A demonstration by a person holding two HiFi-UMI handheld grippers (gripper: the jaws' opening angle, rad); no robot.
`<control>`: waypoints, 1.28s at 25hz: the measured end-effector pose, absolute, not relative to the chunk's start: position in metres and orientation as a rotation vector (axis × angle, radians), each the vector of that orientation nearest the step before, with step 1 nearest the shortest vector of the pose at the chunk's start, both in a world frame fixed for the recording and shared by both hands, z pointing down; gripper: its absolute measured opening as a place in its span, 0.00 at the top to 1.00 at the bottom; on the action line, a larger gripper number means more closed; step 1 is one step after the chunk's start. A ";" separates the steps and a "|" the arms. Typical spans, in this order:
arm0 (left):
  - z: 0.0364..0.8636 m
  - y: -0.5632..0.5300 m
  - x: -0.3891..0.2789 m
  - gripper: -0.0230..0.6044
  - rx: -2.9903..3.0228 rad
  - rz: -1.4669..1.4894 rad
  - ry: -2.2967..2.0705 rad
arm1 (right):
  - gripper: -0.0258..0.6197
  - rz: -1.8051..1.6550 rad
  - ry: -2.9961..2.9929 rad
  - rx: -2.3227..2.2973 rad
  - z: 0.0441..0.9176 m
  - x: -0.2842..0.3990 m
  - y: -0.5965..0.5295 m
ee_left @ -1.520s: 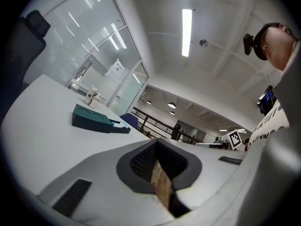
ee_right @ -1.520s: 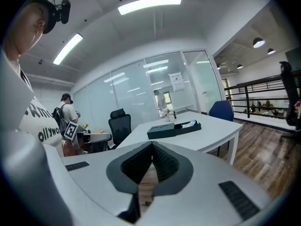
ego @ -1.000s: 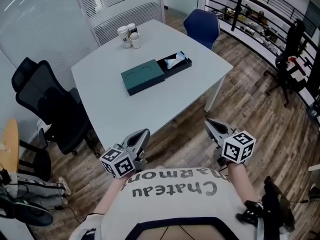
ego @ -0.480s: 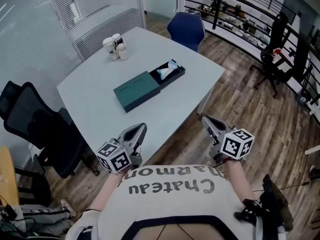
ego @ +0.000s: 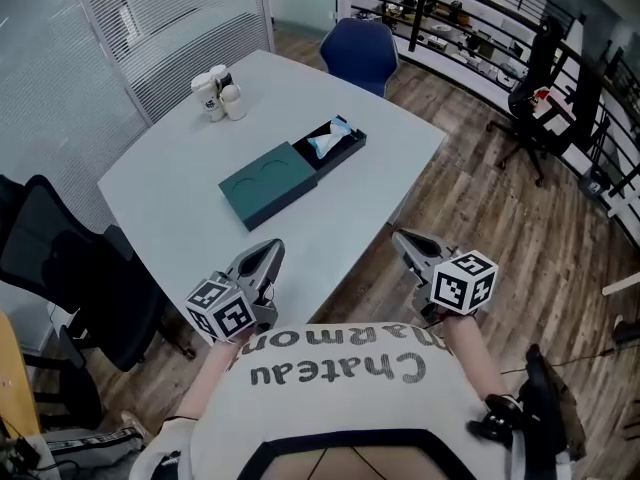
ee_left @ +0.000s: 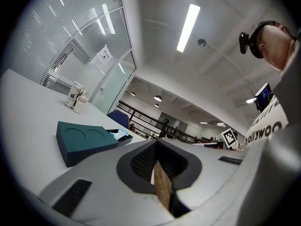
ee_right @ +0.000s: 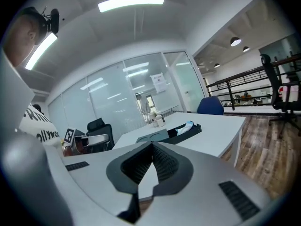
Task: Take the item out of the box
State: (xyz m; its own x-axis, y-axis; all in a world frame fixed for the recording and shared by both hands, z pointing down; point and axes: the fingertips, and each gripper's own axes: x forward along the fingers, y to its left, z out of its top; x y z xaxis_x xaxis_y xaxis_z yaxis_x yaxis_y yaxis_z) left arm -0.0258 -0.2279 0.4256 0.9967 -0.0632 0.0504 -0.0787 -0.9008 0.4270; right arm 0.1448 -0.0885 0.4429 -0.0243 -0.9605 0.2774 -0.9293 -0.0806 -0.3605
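The pale blue item (ego: 326,141) lies in the open box (ego: 272,180), well beyond the left gripper (ego: 264,256) and right gripper (ego: 406,242). Both are closed and empty.

Dark teal rectangular cardboard box (ego: 272,183), two circles pressed into its lid. Black tray (ego: 350,151) at the box's end, with a pale blue-and-white item (ego: 325,143) in it. Light grey table (ego: 170,208) under box. White paper cups (ego: 215,93) with dark print beyond box. Brown wood-plank floor (ego: 500,208). Left gripper (ego: 272,248) and right gripper (ego: 398,236): grey shells, black ribbed pads, black-and-white square markers.

The person's shirt (ego: 340,413) reads "Chateau".
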 end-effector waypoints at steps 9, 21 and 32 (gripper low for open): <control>0.440 -0.245 -0.016 0.97 2.650 0.058 -0.118 | 0.96 -0.774 2.139 -2.119 0.455 0.149 -0.115; 0.442 -0.297 0.038 0.97 2.596 0.012 -0.332 | 0.96 -0.837 2.309 -1.951 0.459 0.224 -0.200; 0.440 -0.338 0.083 0.97 2.537 -0.081 -0.627 | 0.96 -0.825 2.599 -1.732 0.466 0.286 -0.289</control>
